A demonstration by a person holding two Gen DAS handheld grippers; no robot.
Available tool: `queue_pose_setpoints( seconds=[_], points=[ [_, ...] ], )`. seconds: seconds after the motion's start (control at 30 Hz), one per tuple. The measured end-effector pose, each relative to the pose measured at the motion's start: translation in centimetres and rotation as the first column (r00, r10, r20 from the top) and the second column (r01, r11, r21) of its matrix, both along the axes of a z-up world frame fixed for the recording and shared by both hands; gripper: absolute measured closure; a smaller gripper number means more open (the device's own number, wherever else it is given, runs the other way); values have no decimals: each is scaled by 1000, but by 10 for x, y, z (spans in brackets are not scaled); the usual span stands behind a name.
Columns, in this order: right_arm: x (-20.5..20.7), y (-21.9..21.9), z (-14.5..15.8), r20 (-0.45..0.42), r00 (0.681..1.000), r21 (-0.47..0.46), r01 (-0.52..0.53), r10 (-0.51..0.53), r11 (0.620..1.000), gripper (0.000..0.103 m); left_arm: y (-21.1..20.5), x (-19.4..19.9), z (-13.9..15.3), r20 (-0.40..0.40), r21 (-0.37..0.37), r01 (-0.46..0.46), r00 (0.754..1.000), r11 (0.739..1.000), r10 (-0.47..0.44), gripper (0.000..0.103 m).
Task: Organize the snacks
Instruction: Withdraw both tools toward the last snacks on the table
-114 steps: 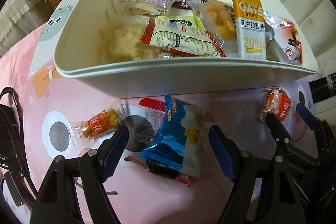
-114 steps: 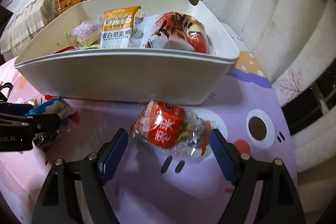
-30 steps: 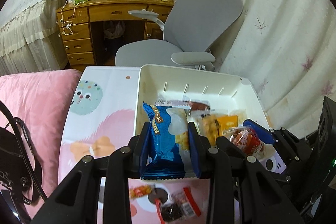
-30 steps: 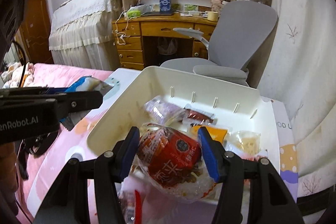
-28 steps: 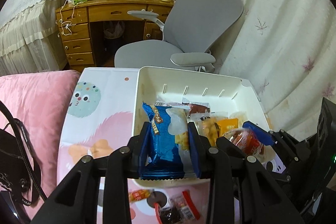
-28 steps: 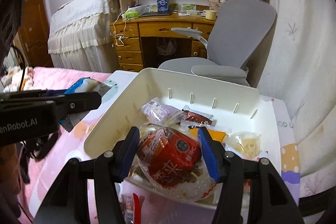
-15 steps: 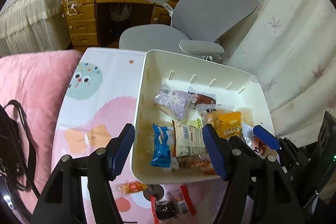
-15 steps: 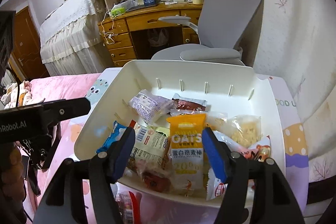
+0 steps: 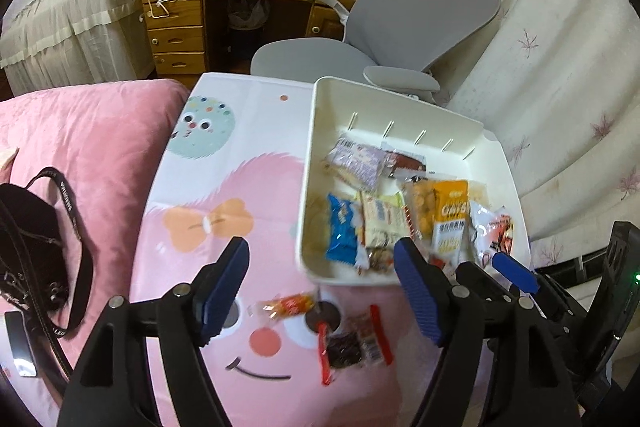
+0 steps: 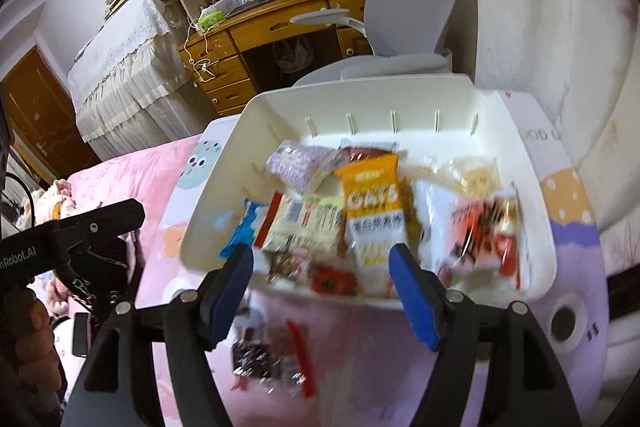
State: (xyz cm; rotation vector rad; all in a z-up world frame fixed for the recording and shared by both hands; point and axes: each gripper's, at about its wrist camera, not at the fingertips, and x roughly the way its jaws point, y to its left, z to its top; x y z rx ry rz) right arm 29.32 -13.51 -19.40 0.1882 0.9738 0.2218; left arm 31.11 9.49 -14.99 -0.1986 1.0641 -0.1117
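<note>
Your fingers were spreading on both tools, and neither pair had hold of anything: the blue ribbed pads of your left gripper (image 9: 320, 293) stood wide and empty above the cloth, and those of your right gripper (image 10: 322, 293) stood wide and empty just short of the bin's near wall. The white plastic bin (image 9: 316, 131) sat on the pink cartoon-print cloth (image 9: 208, 187), and most of the snacks lay heaped inside it: a blue crinkled packet (image 9: 340, 231) at its left, a pale cream wrapper (image 10: 304, 227) beside that, an orange oat-bar pouch (image 10: 374, 203) in the middle, a lilac packet (image 10: 298, 163) behind, and a red-and-white bag (image 10: 486, 227) at the right. By my reading you were at the moment of release, with the drop into the bin just made. Two pieces were not yet in: a small clear sachet with orange contents (image 9: 286, 305) and a dark snack in a clear, red-edged wrapper (image 9: 352, 341), both on the cloth just in front of the bin, between your left pads in that view. The next move called for you to bring one tool down over either piece, set the pads on either side of it and close gently, since thin film slips and crumples. The right view was blurred, so I cannot tell the finer detail there.
</note>
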Motion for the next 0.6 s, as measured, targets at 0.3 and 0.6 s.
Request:
queue_pose_setpoints(
  seconds=[0.3,0.6],
  points=[
    [-28,21,-15,-94,995,19,-33,34,999,30,29,-30,-3,-40,30,-11,999,999,12,25],
    [-56,47,-37,-170,981,5,-94,93,996,30,42,-49,-23,-112,53,14,994,999,-8,25]
  ],
)
